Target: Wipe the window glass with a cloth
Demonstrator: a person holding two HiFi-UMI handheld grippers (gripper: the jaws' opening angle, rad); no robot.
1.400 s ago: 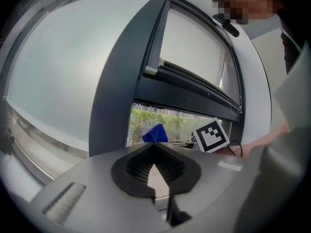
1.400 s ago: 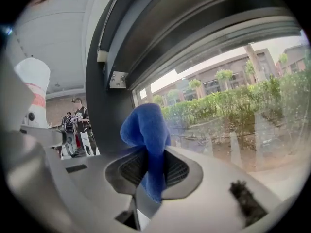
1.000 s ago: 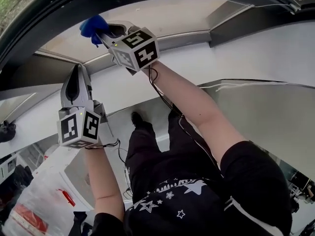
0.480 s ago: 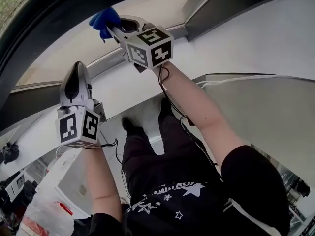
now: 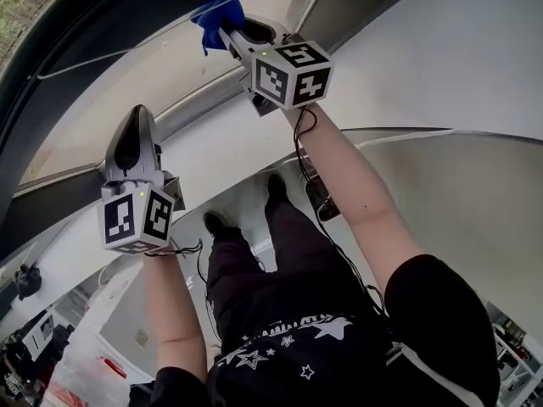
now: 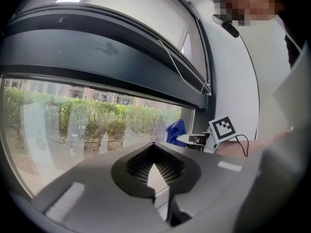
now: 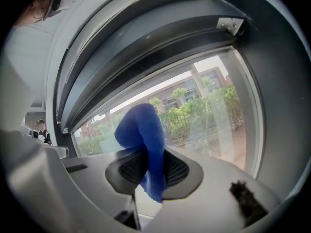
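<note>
In the head view my right gripper (image 5: pixel 232 27) is raised at the top, shut on a blue cloth (image 5: pixel 215 15) that lies against the window glass (image 5: pixel 119 83). The right gripper view has the cloth (image 7: pixel 144 137) folded between the ribbed pads, bulging upward and hanging below them, with the glass (image 7: pixel 204 110) just beyond. My left gripper (image 5: pixel 137 115) is lower and to the left, pointing at the sill, shut with nothing in it. Its own view shows the closed tips (image 6: pixel 154 149), and the cloth (image 6: pixel 176 130) farther right along the glass (image 6: pixel 73 125).
A dark window frame (image 5: pixel 93 15) runs above the glass, a white sill (image 5: pixel 212 134) below. A thin cord (image 6: pixel 181 64) hangs across the frame. My legs and feet (image 5: pixel 254 227) are underneath. White and red items (image 5: pixel 102 363) lie low at the left. A person (image 7: pixel 43 130) stands far off.
My right gripper has carried the blue cloth rightward and up along the glass. The left gripper has hardly moved.
</note>
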